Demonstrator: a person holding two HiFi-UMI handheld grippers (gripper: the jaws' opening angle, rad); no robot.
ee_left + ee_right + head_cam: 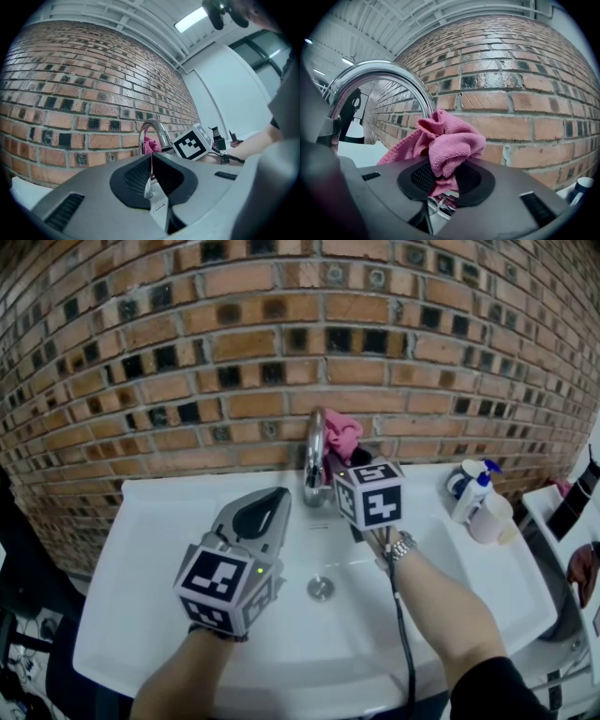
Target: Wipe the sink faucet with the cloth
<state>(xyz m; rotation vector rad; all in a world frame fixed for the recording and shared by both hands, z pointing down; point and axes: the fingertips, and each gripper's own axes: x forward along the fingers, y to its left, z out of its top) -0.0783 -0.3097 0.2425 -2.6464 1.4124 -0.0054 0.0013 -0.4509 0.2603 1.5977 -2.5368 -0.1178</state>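
Observation:
A chrome faucet arches over the white sink at the foot of the brick wall. My right gripper is shut on a bunched pink cloth, which it holds against the right side of the spout, near its top. In the right gripper view the cloth bulges out of the closed pads of that gripper, with the faucet's curve just to its left. My left gripper hovers over the basin left of the faucet, shut and empty. From the left gripper, the faucet and cloth lie straight ahead.
A blue-topped spray bottle and a pale bottle stand on the sink's right rim. The drain lies mid-basin beneath my arms. The brick wall rises right behind the faucet. A white stand flanks the sink's right end.

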